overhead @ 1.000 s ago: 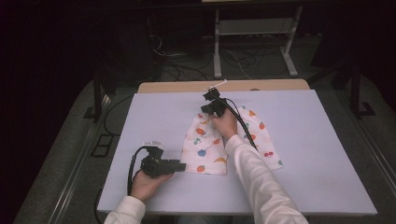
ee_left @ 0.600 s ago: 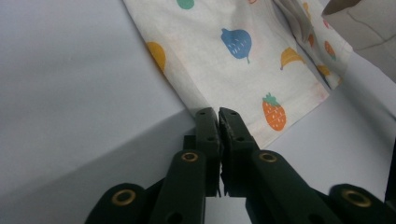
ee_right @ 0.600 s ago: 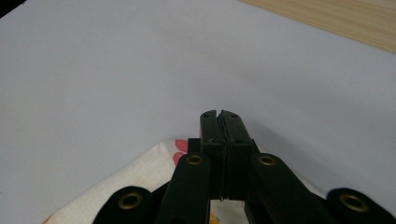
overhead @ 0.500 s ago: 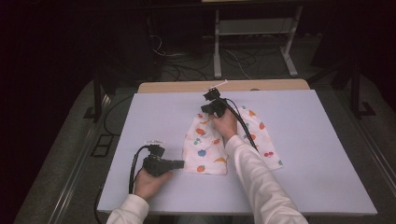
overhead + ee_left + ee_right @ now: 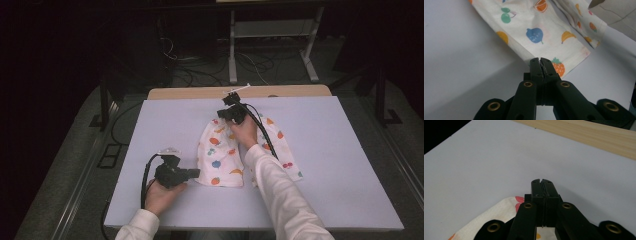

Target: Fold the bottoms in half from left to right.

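In the high view, two pale sleeves come in from the bottom edge. Low and left of centre, the left gripper (image 5: 195, 173) lies close above the pale lilac worktop (image 5: 345, 165), with its black cable looping back toward the hand. Its fingers (image 5: 534, 65) have just been closing and now stand pressed together; in the left gripper view they meet at the near corner of the cloth (image 5: 225, 155), beside a printed strawberry, and whether the hem is caught between them cannot be told.

The cloth, white with a fruit print, lies rumpled at the centre of the frame, stretching from just right of the left gripper up toward the middle and down to the right under the right forearm.

Farther up, just above centre, the right gripper (image 5: 226, 114) sits at the far end of the cloth. In the right gripper view its fingers (image 5: 536, 187) are pressed together, with the cloth's edge below them; a grip cannot be told.

Beyond the worktop's far edge runs a strip of light wood (image 5: 200, 92).
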The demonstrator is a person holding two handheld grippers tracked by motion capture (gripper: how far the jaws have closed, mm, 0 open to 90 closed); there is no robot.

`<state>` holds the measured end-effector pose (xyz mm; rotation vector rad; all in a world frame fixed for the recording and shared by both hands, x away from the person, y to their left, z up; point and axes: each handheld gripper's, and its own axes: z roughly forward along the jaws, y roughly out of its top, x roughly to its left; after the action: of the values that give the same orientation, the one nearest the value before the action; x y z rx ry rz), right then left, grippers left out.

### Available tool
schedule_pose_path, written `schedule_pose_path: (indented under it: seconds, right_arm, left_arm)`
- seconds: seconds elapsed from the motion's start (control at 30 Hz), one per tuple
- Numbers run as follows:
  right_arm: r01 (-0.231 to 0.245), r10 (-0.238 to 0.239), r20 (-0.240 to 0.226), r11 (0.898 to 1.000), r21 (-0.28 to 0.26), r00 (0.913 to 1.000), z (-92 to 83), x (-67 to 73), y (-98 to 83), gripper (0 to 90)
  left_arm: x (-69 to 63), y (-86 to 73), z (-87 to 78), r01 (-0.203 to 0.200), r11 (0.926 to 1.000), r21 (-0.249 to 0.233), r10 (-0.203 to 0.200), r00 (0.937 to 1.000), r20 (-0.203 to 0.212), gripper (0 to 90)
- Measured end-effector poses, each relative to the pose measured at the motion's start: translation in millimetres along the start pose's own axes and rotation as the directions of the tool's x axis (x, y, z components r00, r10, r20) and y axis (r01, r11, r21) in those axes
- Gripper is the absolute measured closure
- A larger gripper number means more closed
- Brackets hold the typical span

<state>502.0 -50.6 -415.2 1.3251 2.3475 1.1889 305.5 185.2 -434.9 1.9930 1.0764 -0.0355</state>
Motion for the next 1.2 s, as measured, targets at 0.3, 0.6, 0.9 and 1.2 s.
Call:
schedule_pose_path:
  seconds: [0.3, 0.6, 0.9, 1.2]
  right_arm:
    - [-0.015, 0.014, -0.026, 0.999, -0.04, 0.9996, -19.5, -7.3, 2.8, 87.7]
    - [-0.038, 0.035, -0.04, 0.997, -0.065, 0.9986, -32.3, -15.8, 5.7, 87.6]
    - [-0.045, 0.042, -0.048, 0.996, -0.079, 0.998, -41.5, -19.4, 7.5, 87.6]
    - [-0.056, 0.051, -0.055, 0.994, -0.093, 0.9972, -50.0, -26.3, 7.4, 87.6]
  left_arm:
    - [-15.6, 5.5, -5.2, -0.041, 0.999, -0.02, 0.041, 0.9987, 0.03, 88.8]
    - [-26.3, 11.4, -5.8, -0.029, 0.9993, -0.025, 0.032, 0.9926, 0.117, 88.8]
    - [-40.1, 21.9, -5.8, -0.058, 0.9974, -0.043, 0.063, 0.9868, 0.149, 88.9]
    - [-51.9, 34.4, -1.4, -0.066, 0.9962, -0.057, 0.075, 0.979, 0.19, 88.9]
